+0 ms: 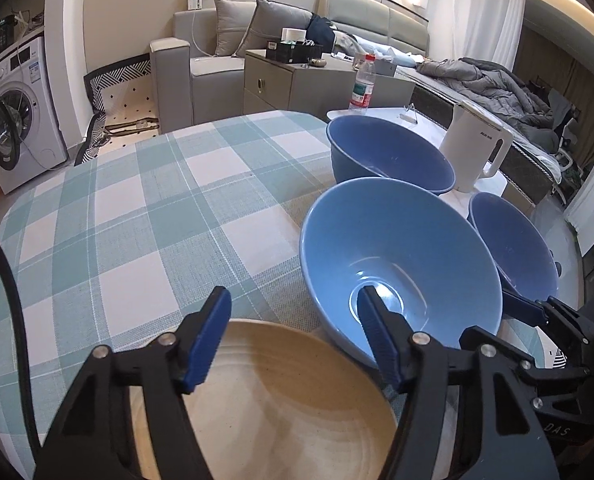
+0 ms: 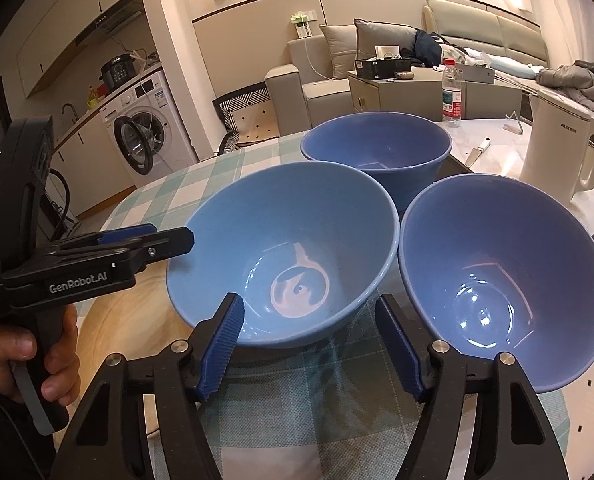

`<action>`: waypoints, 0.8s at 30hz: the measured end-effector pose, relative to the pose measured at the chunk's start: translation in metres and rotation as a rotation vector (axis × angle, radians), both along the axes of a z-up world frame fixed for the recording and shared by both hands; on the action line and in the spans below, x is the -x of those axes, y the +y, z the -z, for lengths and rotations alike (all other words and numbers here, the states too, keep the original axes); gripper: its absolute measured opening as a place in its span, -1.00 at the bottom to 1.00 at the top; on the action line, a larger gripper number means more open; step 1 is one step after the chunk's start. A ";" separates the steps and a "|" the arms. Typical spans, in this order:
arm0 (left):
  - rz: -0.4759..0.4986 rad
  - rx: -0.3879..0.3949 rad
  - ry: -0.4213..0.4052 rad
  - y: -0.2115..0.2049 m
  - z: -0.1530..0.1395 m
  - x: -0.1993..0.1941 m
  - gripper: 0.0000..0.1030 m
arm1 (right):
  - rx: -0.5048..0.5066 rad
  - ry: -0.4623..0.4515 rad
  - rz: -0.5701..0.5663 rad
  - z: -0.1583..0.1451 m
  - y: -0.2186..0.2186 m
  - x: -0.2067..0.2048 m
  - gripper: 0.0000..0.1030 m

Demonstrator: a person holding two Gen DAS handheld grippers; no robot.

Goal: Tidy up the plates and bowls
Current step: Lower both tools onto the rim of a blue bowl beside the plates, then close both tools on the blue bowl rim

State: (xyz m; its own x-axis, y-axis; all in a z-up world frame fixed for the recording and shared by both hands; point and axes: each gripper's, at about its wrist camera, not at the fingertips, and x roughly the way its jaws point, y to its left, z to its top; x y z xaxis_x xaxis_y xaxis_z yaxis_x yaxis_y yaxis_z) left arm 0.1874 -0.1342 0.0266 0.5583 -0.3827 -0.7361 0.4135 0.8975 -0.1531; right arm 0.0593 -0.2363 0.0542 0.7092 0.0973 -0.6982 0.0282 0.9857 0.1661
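Three blue bowls stand on the checked tablecloth [image 1: 117, 216]: a light blue bowl [image 1: 401, 256] [image 2: 285, 240] in the middle, a darker bowl [image 1: 389, 152] [image 2: 377, 148] behind it, and another darker bowl [image 1: 513, 244] [image 2: 505, 264] at the right. A beige wooden plate [image 1: 281, 400] [image 2: 109, 320] lies at the near left. My left gripper [image 1: 293, 332] is open above the plate's far edge, beside the light blue bowl. My right gripper [image 2: 309, 344] is open and empty, low in front of the gap between the light blue and right bowls.
A white kettle [image 1: 477, 148] [image 2: 557, 152] and a water bottle [image 1: 363, 84] [image 2: 453, 94] stand on the white tabletop behind the bowls. A knife [image 2: 479, 150] lies near the kettle. A washing machine [image 1: 13, 120], sofa and bed are beyond the table.
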 end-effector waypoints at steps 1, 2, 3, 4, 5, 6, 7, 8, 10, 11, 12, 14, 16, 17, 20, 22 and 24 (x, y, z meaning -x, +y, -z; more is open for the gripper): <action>0.002 0.001 0.004 0.000 0.000 -0.001 0.15 | 0.001 -0.001 0.000 0.000 0.000 0.000 0.37; 0.004 0.001 0.006 -0.001 0.001 -0.001 0.14 | 0.000 0.000 0.001 0.000 0.000 0.000 0.37; 0.006 0.001 0.008 -0.002 0.001 -0.002 0.14 | 0.001 0.000 0.002 0.000 0.000 0.000 0.37; 0.010 -0.001 0.009 -0.003 0.001 -0.002 0.14 | 0.003 -0.001 0.001 0.000 0.000 0.000 0.36; 0.012 -0.002 0.011 -0.004 0.001 -0.002 0.10 | 0.003 -0.001 0.003 0.000 0.000 0.000 0.36; 0.014 -0.004 0.013 -0.005 0.002 -0.003 0.06 | 0.005 -0.002 0.004 0.000 0.000 0.000 0.35; 0.020 -0.006 0.016 -0.007 0.002 -0.003 0.00 | 0.006 -0.003 0.004 0.000 0.000 0.000 0.33; 0.022 -0.007 0.019 -0.007 0.003 -0.004 -0.04 | 0.007 -0.004 0.005 0.000 0.000 0.000 0.32; 0.027 -0.012 0.022 -0.010 0.005 -0.004 -0.15 | 0.008 -0.004 0.009 -0.001 0.000 0.002 0.26; 0.029 -0.012 0.024 -0.010 0.005 -0.005 -0.22 | 0.008 -0.004 0.011 -0.001 -0.001 0.001 0.24; 0.031 -0.011 0.029 -0.011 0.007 -0.005 -0.24 | 0.009 -0.004 0.013 -0.001 -0.001 0.001 0.21; 0.040 -0.008 0.030 -0.013 0.007 -0.005 -0.39 | 0.010 -0.005 0.015 -0.001 -0.002 0.001 0.18; 0.050 -0.007 0.030 -0.014 0.008 -0.004 -0.42 | 0.013 -0.007 0.013 -0.001 -0.002 0.001 0.14; 0.055 -0.008 0.029 -0.015 0.008 -0.003 -0.48 | 0.014 -0.008 0.011 -0.001 -0.003 0.000 0.13; 0.075 -0.007 0.028 -0.018 0.008 -0.002 -0.54 | 0.013 -0.011 0.005 -0.001 -0.002 -0.001 0.13; 0.085 -0.006 0.026 -0.020 0.008 0.000 -0.55 | 0.011 -0.010 0.004 -0.002 -0.002 -0.002 0.13; 0.086 -0.012 0.022 -0.021 0.008 0.001 -0.55 | 0.009 -0.009 0.002 -0.001 -0.003 -0.002 0.13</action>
